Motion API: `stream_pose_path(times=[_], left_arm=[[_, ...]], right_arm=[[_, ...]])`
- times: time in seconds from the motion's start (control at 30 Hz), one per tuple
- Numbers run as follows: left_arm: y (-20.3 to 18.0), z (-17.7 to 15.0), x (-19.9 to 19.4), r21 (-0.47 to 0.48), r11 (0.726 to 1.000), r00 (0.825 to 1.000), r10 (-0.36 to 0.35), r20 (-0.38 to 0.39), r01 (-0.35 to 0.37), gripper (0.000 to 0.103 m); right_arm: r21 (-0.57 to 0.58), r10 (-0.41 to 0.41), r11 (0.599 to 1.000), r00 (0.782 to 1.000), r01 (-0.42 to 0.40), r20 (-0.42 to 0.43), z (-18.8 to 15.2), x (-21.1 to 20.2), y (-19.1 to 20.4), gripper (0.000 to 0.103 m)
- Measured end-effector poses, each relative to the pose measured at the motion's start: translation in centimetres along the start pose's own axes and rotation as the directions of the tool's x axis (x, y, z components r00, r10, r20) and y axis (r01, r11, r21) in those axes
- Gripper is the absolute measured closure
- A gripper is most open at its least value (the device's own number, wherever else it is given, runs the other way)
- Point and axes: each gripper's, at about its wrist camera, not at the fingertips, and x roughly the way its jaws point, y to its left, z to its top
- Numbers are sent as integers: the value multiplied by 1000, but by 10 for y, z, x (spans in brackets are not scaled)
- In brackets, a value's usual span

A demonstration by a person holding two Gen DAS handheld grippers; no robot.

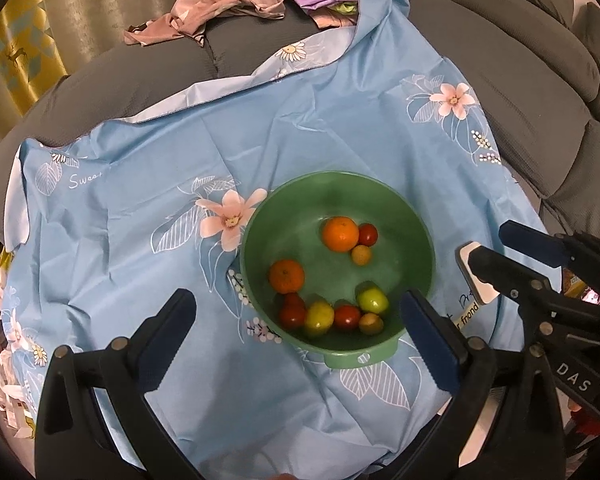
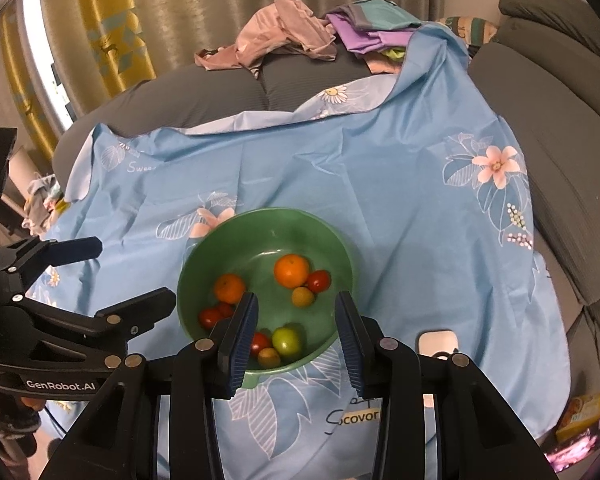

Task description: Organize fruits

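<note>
A green bowl [image 1: 416,216] rests on a light-blue flowered cloth [image 1: 180,168] spread over a grey sofa [image 1: 520,92], toward the cloth's near edge. All visible fruit lies inside the bowl.

Bowl contents, left wrist view:
- Far side: a large orange [image 1: 340,233], with a red tomato [image 1: 367,235] and a small yellow-brown fruit [image 1: 361,255] touching it.
- Left wall: a second orange [image 1: 286,276].
- Near wall: a row of two red tomatoes [image 1: 293,311], a yellow-green fruit [image 1: 319,317], another tomato [image 1: 347,317], a small brownish fruit [image 1: 371,323] and a green fruit [image 1: 372,300].

Left gripper [image 1: 296,340]: jaws released and spread wide, nothing between them. The right finger overlaps the bowl's near right rim in the view; the left finger stands over bare cloth. Contact cannot be determined.

Right gripper [image 2: 296,344]: jaws parted, gripping nothing. In its own view the near rim of the bowl and the green fruit appear between the fingers, beyond them. The pads are apart from the fruit.

Crumpled pink and purple clothes [image 2: 284,36] lie at the cloth's far edge.
</note>
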Motion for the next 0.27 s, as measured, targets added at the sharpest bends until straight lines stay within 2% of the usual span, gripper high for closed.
stream_pose_path(times=[0.27], left_arm=[[-6, 0, -1, 14, 1000, 1000, -11, 8, 11, 1]], right_arm=[[5, -4, 1000, 1000, 4, 4, -1, -1, -2, 63]])
